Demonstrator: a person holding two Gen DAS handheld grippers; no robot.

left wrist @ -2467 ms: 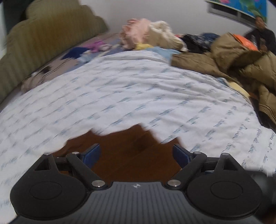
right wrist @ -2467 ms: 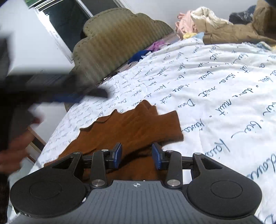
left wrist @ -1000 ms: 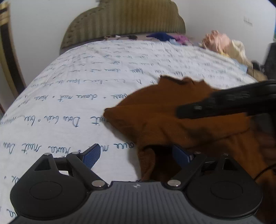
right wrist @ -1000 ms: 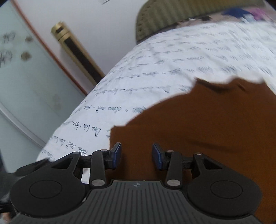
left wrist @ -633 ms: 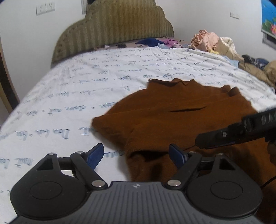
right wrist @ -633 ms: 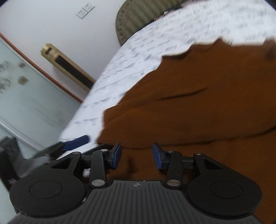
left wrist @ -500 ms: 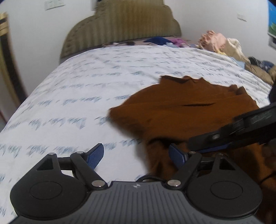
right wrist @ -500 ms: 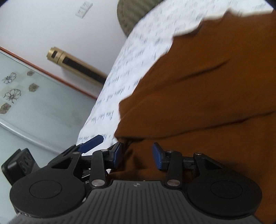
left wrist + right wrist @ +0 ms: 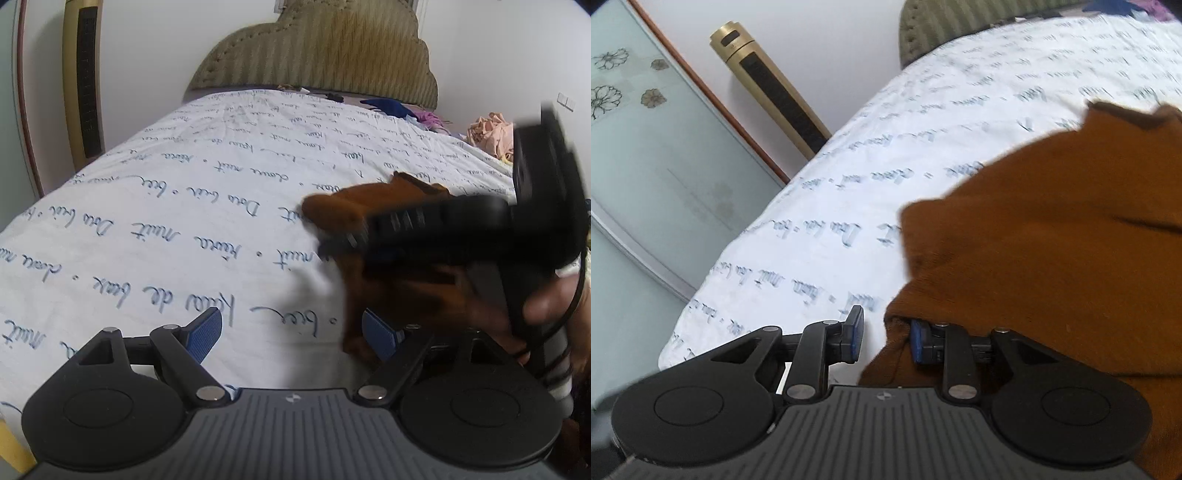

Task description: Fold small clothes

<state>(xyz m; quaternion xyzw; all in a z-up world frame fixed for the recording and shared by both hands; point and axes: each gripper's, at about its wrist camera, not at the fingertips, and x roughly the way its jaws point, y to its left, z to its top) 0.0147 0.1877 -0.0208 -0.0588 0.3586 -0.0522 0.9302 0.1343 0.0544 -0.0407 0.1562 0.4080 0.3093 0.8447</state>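
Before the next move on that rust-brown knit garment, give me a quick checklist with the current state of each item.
1. Rust-brown knit garment lying on the white script-printed bedspread: ok.
2. Garment edge between the right gripper pads: ok; the jaws are closing on it.
3. Right gripper firmly pinching the cloth: not ok, a gap shows beside the left pad.
4. Left gripper open: ok.
5. Cloth between the left gripper's pads: not ok, the edge only meets its right-hand pad.
6. Garment lying flat: cannot tell, the right gripper blocks the view.
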